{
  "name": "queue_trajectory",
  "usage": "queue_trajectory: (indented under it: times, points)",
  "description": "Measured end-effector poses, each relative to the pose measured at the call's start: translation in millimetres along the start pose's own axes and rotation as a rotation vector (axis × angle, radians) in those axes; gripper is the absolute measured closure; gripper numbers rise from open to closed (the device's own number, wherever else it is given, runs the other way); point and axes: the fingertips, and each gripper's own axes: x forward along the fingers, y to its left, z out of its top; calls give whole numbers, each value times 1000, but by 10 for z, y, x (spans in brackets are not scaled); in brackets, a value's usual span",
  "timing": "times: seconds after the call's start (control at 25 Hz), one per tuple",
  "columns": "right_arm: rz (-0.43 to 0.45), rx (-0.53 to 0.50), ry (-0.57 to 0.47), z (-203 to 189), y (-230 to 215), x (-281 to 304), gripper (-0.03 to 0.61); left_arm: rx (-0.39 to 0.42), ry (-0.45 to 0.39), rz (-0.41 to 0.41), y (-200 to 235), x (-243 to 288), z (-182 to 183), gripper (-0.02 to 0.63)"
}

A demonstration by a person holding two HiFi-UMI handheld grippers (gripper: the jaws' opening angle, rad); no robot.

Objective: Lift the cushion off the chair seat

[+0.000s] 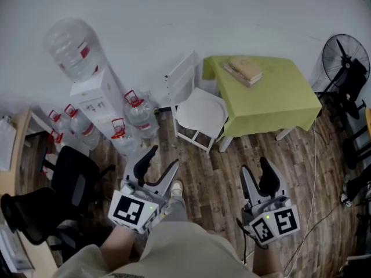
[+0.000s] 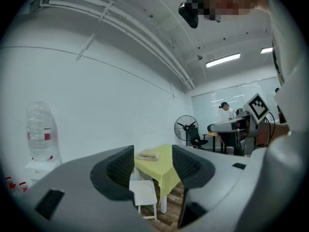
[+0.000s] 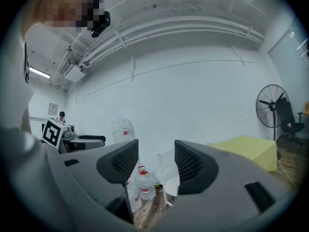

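Wood-plank floor (image 1: 211, 178), white wall (image 1: 174, 22) (yellow-clothed table (image 1: 272, 100) beside chair (image 1: 181, 77))

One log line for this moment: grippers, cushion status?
phase: pre-grasp | left gripper: open, empty | right gripper: open, empty | cushion: on chair seat, untouched, both grippers apart from it

small table (image 1: 264, 88) under a yellow-green cloth (image 1: 272, 117) by the wall (image 1: 174, 16), flat books (image 1: 244, 70) stacked on top, white water dispenser (image 1: 98, 106) with a big clear bottle (image 1: 72, 48), red-capped jugs (image 1: 138, 116) crowding the wood floor (image 1: 214, 169) beside it, black fan (image 1: 346, 59) far right, black office chair (image 1: 75, 175) lower left
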Motion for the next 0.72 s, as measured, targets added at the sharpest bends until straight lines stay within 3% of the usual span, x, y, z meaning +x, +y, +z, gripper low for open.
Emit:
queue_trajectory:
  times: [0.44,0.72]
  points:
    - [-59,15,77,84,-260,1666,342,-17,37,-30,1409,1129,-21,373]
    - [-108,11,127,-1,-508,2608,330,-16,87,-74,2057,1856,-227,374]
